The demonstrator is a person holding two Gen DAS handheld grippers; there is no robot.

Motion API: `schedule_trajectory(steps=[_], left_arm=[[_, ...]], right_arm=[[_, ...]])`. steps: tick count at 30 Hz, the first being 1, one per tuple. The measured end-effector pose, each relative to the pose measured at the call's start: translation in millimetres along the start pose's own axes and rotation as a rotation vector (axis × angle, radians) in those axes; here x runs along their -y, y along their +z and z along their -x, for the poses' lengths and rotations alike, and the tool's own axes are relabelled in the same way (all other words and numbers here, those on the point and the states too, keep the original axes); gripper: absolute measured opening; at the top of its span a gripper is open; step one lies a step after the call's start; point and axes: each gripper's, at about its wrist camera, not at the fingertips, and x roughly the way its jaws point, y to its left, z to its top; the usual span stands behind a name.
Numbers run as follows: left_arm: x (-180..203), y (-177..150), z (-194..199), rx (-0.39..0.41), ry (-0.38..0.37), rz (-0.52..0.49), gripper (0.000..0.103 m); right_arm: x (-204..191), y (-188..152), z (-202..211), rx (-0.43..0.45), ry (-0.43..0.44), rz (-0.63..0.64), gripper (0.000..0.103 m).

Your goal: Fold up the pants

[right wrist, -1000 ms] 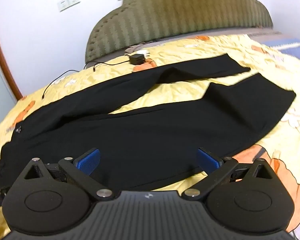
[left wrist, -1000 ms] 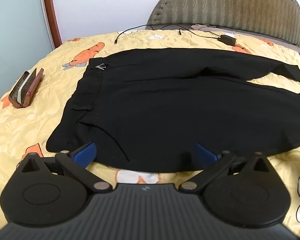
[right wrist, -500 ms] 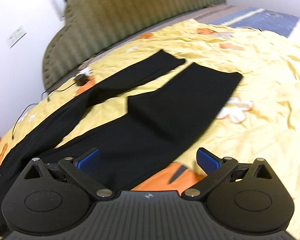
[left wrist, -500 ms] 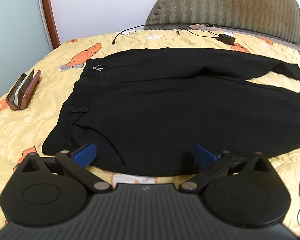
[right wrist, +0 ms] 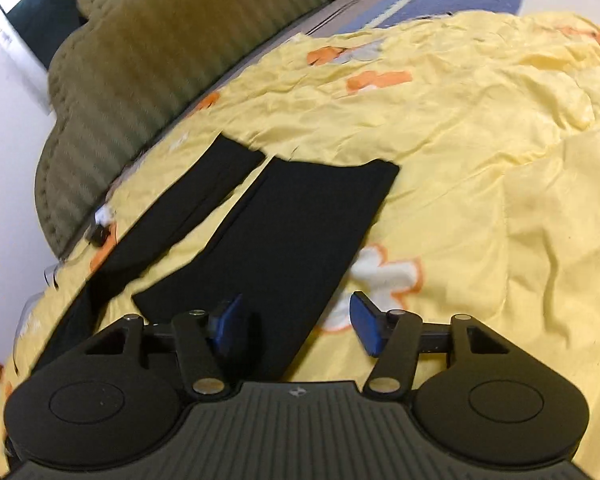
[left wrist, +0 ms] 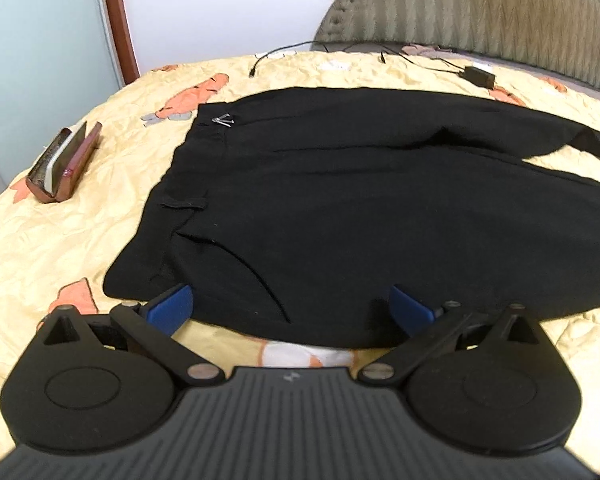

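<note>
Black pants (left wrist: 360, 208) flat on the yellow bed (left wrist: 60, 232), waistband left. Left gripper (left wrist: 290, 304) fingers wide at the near hip edge; right gripper (right wrist: 296, 326) fingers half-spread, straddling the near leg's edge, nothing held.

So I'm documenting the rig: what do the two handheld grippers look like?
Both look alike. The left gripper and right gripper each have blue finger pads on black linkage arms with silver pivot screws, two round black housings, and a ribbed dark-grey body bearing a small logo.

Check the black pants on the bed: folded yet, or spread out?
Spread out. The pants lie flat on the yellow bedspread, waistband showing, both legs extended and slightly apart at the hems. Neither gripper holds fabric.
</note>
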Motion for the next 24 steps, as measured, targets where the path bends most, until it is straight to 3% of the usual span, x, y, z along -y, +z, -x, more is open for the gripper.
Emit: schedule_trajectory(steps=[5, 9, 10, 12, 15, 20, 24], left_arm=[[-4, 1, -6, -0.031, -0.019, 0.030, 0.103], [-3, 0, -2, -0.009, -0.005, 0.013, 0.103], [-3, -1, 0, 0.000, -0.004, 0.008, 0.103], [-3, -1, 3, 0.012, -0.005, -0.001, 0.103], [-4, -2, 3, 0.009, -0.004, 0.001, 0.103], [-7, -3, 1, -0.002, 0.002, 0.017, 0.103], [-7, -4, 0, -0.002, 0.011, 0.016, 0.103]], right_arm=[[1, 2, -2, 0.025, 0.001, 0.046, 0.058], [-7, 1, -3, 0.054, -0.039, 0.108, 0.058], [-9, 2, -5, 0.058, -0.051, 0.128, 0.054], [-13, 6, -13, 0.054, -0.059, 0.161, 0.035], [-10, 11, -26, 0.046, -0.052, 0.152, 0.023], [-8, 19, -38, 0.067, -0.049, 0.112, 0.007], [-27, 7, -36, 0.135, -0.158, 0.229, 0.006]])
